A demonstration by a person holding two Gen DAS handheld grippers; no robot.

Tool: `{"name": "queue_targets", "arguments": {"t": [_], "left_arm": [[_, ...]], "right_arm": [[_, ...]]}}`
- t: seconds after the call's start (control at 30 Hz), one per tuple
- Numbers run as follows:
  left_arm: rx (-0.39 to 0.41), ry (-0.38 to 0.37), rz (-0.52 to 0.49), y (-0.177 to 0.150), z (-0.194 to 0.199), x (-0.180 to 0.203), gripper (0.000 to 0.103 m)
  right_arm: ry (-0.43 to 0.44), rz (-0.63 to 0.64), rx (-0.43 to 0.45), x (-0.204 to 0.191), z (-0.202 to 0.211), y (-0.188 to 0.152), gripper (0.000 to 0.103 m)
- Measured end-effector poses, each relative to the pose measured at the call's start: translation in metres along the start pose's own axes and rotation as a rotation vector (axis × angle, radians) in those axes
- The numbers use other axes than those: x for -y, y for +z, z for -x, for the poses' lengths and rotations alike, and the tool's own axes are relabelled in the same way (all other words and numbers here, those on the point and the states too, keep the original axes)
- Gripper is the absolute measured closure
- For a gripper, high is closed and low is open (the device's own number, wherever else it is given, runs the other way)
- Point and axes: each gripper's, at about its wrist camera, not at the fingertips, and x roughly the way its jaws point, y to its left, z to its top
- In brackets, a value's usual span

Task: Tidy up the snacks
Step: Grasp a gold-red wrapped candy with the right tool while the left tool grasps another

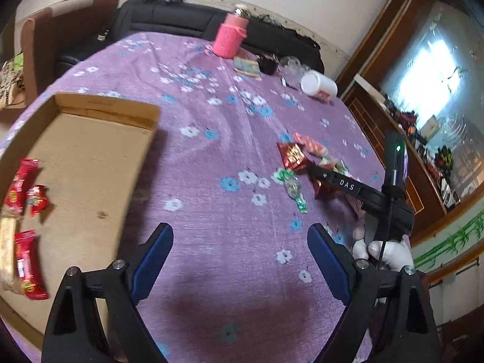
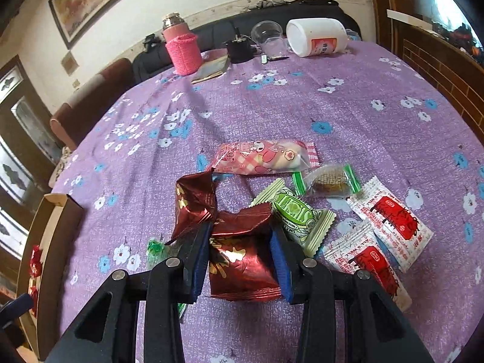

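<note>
Two blue-padded fingers of the left gripper [image 1: 240,260] stand wide apart over bare purple tablecloth [image 1: 211,157], the cardboard box [image 1: 90,163] close on its left.

On the right wrist view, the right gripper [image 2: 240,257] is clamped on a dark red snack packet [image 2: 242,266]; more wrappers crowd its right, open cloth lies left.

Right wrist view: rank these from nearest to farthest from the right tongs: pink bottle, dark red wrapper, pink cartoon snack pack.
1. Dark red wrapper, gripped between the right tongs.
2. Pink cartoon snack pack, mid-table, straight ahead.
3. Pink bottle, far edge, ahead to the left.
</note>
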Motion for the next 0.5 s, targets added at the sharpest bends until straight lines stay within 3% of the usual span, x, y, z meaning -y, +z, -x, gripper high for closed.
{"name": "queue_targets", "arguments": {"t": [0.13,0.23,0.3,0.4,0.5], "left_arm": [[-0.027,-0.003,-0.060,0.004,-0.028,0.027,0.013],[-0.041,-0.006,-0.118,0.015,-0.050,0.051,0.022],[-0.036,-0.007,-0.141,0.029,-0.063,0.065,0.023],[-0.035,-0.024,-0.136,0.056,-0.090,0.079,0.023],[-0.092,-0.022,-0.108,0.076,-0.127,0.084,0.023]], "right_arm": [[0.086,-0.036,-0.009,0.003,0.004,0.000,0.067],[0.139,-0.059,0.024,0.006,0.017,0.003,0.067],[0.163,-0.074,0.047,0.010,0.026,0.006,0.067],[0.179,-0.117,0.059,0.020,0.032,0.009,0.067],[0.176,-0.204,0.072,0.039,0.037,0.012,0.067]]}}
